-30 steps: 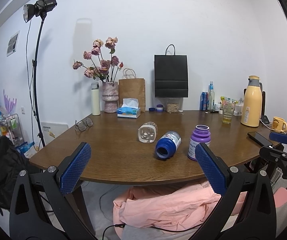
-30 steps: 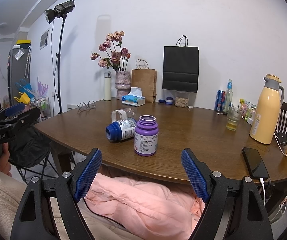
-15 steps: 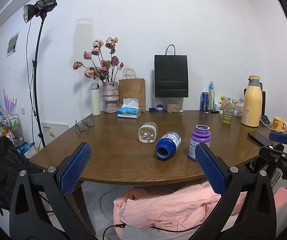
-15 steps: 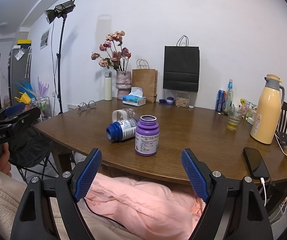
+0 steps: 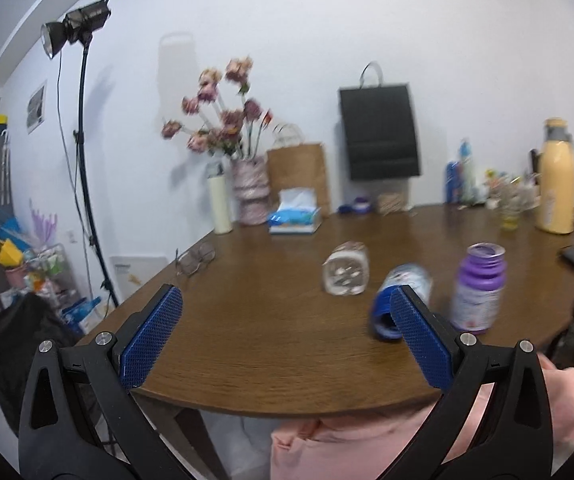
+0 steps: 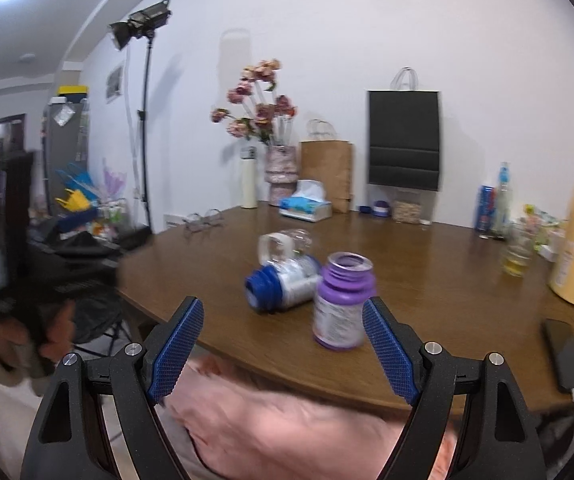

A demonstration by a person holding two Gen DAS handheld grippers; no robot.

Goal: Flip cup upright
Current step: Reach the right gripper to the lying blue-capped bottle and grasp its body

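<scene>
A clear glass cup (image 5: 345, 274) lies on its side near the middle of the brown table (image 5: 267, 340), its base facing my left camera. In the right wrist view the cup (image 6: 283, 244) lies behind a tipped blue-capped bottle (image 6: 283, 286). A purple bottle (image 6: 341, 308) stands upright beside them. My left gripper (image 5: 283, 296) is open over the table's near edge, short of the cup, with nothing between its fingers. My right gripper (image 6: 282, 306) is open too, in front of the two bottles and holding nothing.
A tissue box (image 5: 295, 218), a flower vase (image 5: 249, 192), paper bags (image 5: 379, 136) and a yellow thermos (image 5: 555, 196) line the far side. Glasses (image 5: 195, 258) lie at the left edge, a phone (image 6: 565, 354) at the right. Pink cloth (image 6: 287, 432) hangs below the near edge.
Both grippers have moved forward toward the table, so the cup and bottles look larger and blurred. The left gripper now reaches over the table edge. Both stay open.
</scene>
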